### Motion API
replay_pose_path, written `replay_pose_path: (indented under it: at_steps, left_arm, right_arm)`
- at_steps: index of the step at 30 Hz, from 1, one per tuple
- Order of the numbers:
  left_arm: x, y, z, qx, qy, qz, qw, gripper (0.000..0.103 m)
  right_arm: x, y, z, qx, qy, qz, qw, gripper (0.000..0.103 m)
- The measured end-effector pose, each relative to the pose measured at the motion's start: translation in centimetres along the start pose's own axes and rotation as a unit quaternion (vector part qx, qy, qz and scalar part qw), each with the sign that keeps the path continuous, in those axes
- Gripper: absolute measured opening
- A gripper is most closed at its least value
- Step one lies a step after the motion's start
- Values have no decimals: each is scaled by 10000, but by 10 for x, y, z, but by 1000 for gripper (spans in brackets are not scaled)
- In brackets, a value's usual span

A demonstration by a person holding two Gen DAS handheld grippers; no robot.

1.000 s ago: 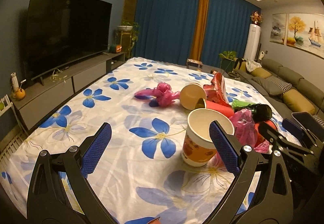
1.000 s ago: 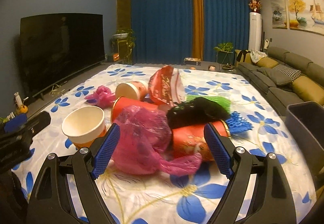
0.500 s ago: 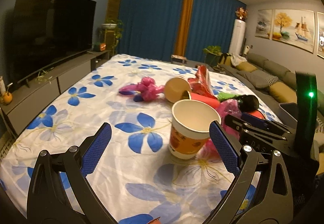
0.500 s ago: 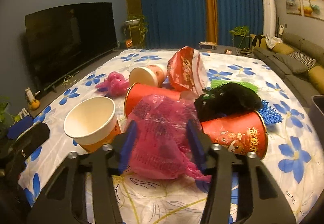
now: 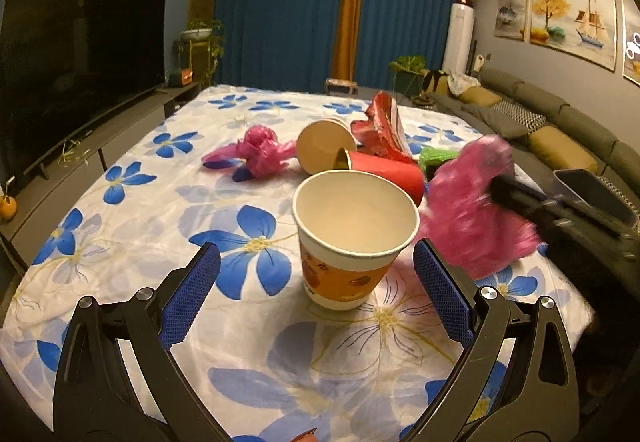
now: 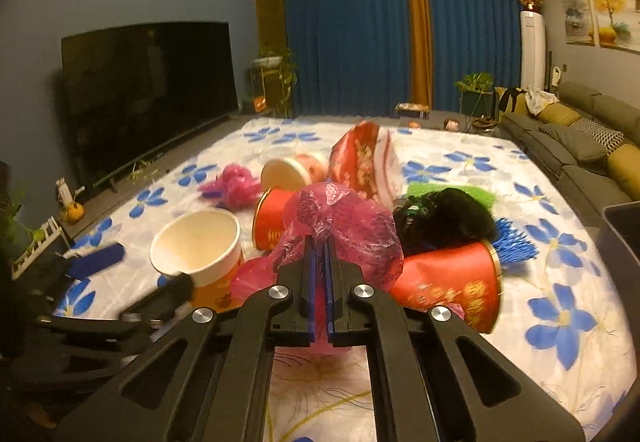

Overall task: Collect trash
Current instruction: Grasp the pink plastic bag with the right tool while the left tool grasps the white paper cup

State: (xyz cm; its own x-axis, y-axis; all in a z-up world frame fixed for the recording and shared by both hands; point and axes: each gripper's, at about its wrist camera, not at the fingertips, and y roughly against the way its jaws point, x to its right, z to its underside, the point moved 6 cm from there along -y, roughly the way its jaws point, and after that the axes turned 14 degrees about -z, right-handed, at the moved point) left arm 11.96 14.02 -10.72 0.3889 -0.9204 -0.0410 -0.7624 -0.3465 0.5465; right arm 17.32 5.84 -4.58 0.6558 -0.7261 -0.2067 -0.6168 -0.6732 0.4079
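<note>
spread across the whole scene: a table (image 5: 132, 202) under a white cloth with blue flowers, trash heaped toward its right half. off its right edge, a dark grey bin (image 5: 596, 194), only partly in view.

on the cloth, from big to small: a red paper cup on its side (image 6: 452, 282), touching a black bundle (image 6: 444, 218) that rests on top of it; a second red cup on its side (image 6: 272, 222) behind; a red and white snack bag (image 6: 364, 158) standing up; an upright white and orange paper cup (image 5: 352, 238), empty as far as can be seen; a tan cup tipped over (image 5: 324, 146); a small pink plastic knot (image 5: 260, 150) lying apart to the left; green and blue scraps, half hidden.

right gripper (image 6: 319, 242): jaws just closed, pressed together on the crumpled pink plastic bag (image 6: 344, 226), thin film pinched between the blue pads. bag looks raised off the cloth and blurred in the left view, though contact underneath cannot be told.

left gripper (image 5: 316, 290): spread wide, nothing held, upright cup standing between the pads but not touched.

step in hand, judged: first pickups, pink bag secured, cup lined up. next: carry the bag rightward over the bin and release; bring the left pads in around the cup's wall, gently, since thin paper will likely crush or tip.
</note>
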Motion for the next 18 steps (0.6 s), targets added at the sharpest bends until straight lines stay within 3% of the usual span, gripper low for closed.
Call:
replay_pose_path:
  at_steps: [9, 11, 16, 18]
  left_arm:
    - [14, -20, -3, -248, -62, -16, 9997, 94]
    - [14, -24, -3, -308, -33, -18, 9995, 88]
    - [18, -29, -1, -436, -118, 59, 9990, 62]
    - [19, -28, -1, -417, -124, 44, 9990, 61]
  right_arm:
    - [5, 39, -3, 284, -112, 6, 9995, 5]
    - [6, 44, -3, 317, -120, 33, 9994, 4]
    - [12, 54, -1, 356, -196, 94, 9991, 4]
    - [15, 56, 0, 358, -227, 109, 9990, 4]
